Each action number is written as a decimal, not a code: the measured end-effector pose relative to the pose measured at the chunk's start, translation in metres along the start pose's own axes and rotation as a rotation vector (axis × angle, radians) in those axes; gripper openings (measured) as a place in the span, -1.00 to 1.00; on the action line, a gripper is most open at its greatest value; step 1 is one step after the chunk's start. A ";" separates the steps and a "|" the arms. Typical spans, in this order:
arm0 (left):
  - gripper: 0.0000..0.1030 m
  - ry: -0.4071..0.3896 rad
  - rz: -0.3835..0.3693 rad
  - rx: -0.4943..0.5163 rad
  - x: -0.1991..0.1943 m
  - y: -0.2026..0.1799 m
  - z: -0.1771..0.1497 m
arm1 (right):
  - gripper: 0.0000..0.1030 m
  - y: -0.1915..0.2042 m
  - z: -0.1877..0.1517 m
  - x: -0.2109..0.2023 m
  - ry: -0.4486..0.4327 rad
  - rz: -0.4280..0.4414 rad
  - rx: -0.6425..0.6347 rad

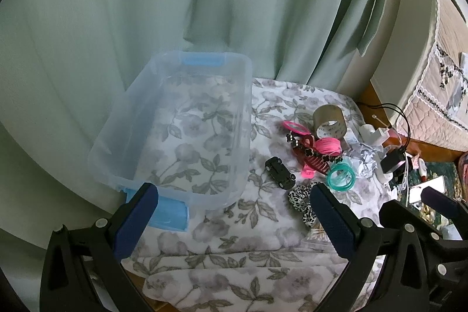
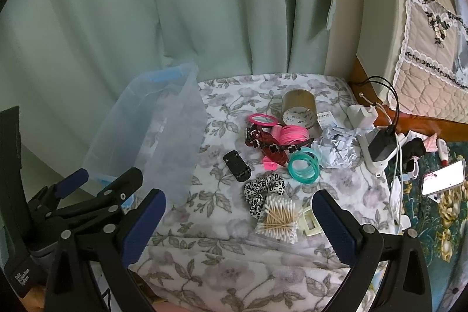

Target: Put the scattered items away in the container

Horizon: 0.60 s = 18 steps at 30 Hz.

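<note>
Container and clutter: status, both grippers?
Left gripper open, empty. Right gripper open, empty. Container holds nothing; toy car, hair clips, bangles, tape roll lie beside it on the floral cloth. Nothing blocking.

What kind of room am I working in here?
Probably a bedroom at home: green curtains hang behind, a quilted lace-trimmed cover sits to the right, and a floral blanket covers the work surface.
</note>
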State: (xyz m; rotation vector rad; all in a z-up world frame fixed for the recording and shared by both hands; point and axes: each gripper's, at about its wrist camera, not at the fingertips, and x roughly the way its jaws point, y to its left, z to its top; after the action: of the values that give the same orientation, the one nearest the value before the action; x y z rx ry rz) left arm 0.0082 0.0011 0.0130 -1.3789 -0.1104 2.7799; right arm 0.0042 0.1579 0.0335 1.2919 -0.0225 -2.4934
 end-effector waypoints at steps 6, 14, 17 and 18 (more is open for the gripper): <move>1.00 0.003 0.001 0.002 0.001 -0.005 -0.002 | 0.98 -0.003 0.000 0.001 0.002 0.003 0.009; 1.00 -0.055 0.006 0.027 0.004 -0.021 -0.004 | 0.98 -0.017 -0.003 0.006 0.005 0.012 0.034; 1.00 -0.058 0.010 0.043 0.008 -0.031 -0.006 | 0.98 -0.027 -0.004 0.009 0.003 0.021 0.049; 1.00 -0.055 0.009 0.049 0.010 -0.034 -0.006 | 0.98 -0.030 -0.005 0.011 0.003 0.021 0.051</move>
State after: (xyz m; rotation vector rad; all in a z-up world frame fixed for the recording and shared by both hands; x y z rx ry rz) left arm 0.0071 0.0358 0.0035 -1.2952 -0.0382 2.8088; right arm -0.0060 0.1840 0.0170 1.3086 -0.0995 -2.4889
